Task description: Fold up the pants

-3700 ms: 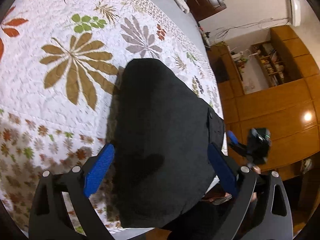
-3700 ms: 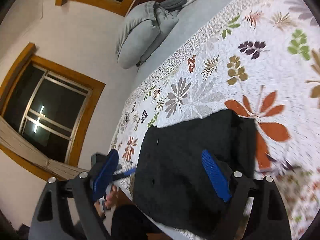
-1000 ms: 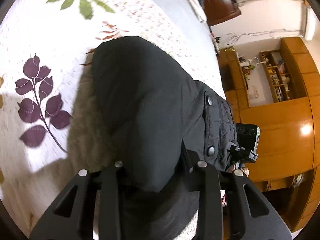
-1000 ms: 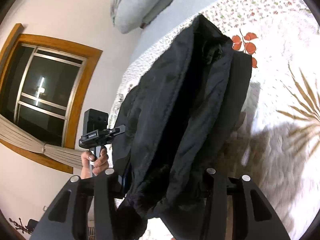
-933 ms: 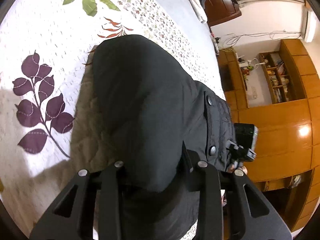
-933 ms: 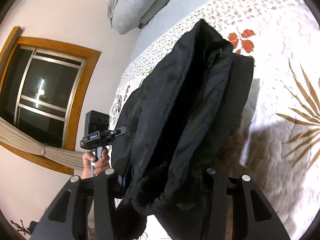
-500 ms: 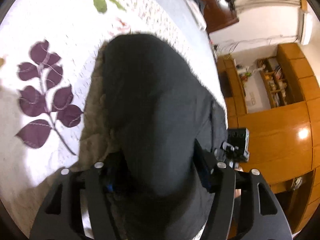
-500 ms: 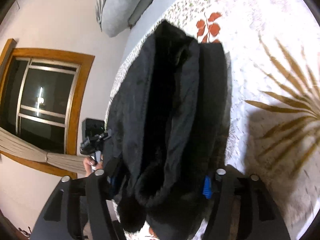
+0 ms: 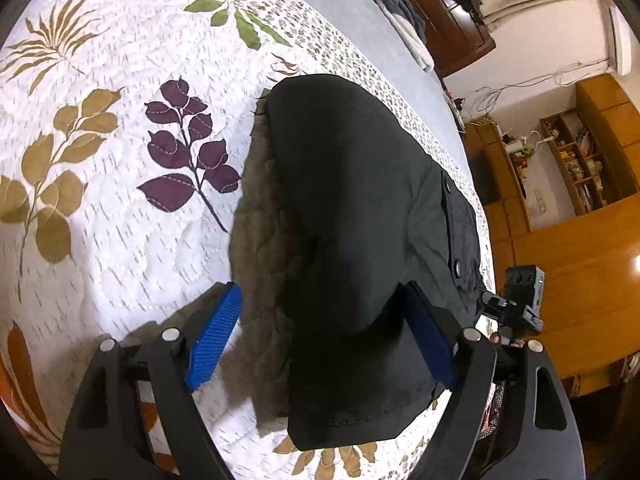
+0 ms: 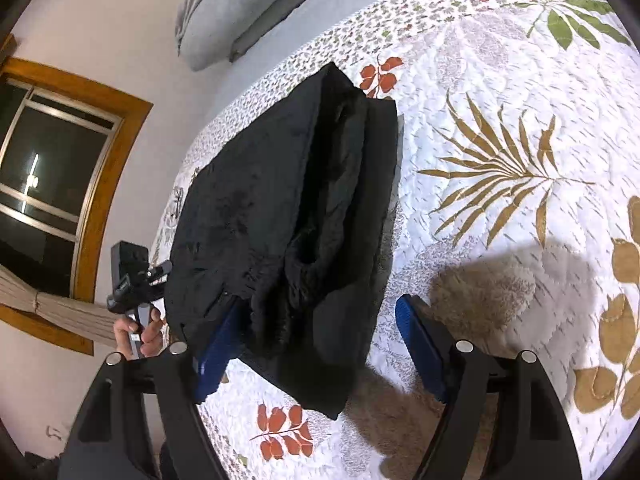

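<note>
Both claws, left gripper [image 9: 320, 336] and right gripper [image 10: 316, 344], gape released astride the folded pants [image 9: 360, 220], whose length runs straight ahead between their fingers.

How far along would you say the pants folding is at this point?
Done: the black pants lie doubled in a compact stack on the quilt. In hand: nothing; left gripper and right gripper are open. Left: perhaps tidying the bulging fleece layer.

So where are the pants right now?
The pants lie folded on the leaf-print quilt, centre of both wrist views, between each gripper's open blue fingers, with a purple leaf sprig just left of them in the left view.
</note>
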The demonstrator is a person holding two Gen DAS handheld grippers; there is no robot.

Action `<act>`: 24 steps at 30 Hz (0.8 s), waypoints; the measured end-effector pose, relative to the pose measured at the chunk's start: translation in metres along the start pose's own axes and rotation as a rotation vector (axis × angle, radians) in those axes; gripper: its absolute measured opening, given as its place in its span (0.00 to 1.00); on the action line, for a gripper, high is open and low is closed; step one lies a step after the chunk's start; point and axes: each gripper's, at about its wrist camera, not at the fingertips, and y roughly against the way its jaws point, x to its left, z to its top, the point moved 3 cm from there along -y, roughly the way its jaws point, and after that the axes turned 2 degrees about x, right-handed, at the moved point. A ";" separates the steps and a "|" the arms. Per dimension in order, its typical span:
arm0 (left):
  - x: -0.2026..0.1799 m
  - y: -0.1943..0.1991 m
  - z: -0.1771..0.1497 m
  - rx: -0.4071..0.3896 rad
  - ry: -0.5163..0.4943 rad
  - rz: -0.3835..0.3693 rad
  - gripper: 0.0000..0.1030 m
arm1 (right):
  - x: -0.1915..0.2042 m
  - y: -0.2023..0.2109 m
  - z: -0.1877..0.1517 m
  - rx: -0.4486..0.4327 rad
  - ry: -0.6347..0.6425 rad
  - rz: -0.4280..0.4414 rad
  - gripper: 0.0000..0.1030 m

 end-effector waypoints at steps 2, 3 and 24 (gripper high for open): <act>-0.002 0.008 -0.004 -0.006 0.010 0.015 0.80 | 0.005 0.011 -0.004 -0.031 -0.016 0.013 0.77; -0.006 0.019 -0.007 -0.023 0.008 0.039 0.80 | 0.006 0.018 -0.007 -0.049 -0.018 0.012 0.78; -0.228 0.227 -0.302 -0.507 -0.382 0.584 0.97 | 0.192 0.211 -0.313 -0.560 0.169 -0.540 0.97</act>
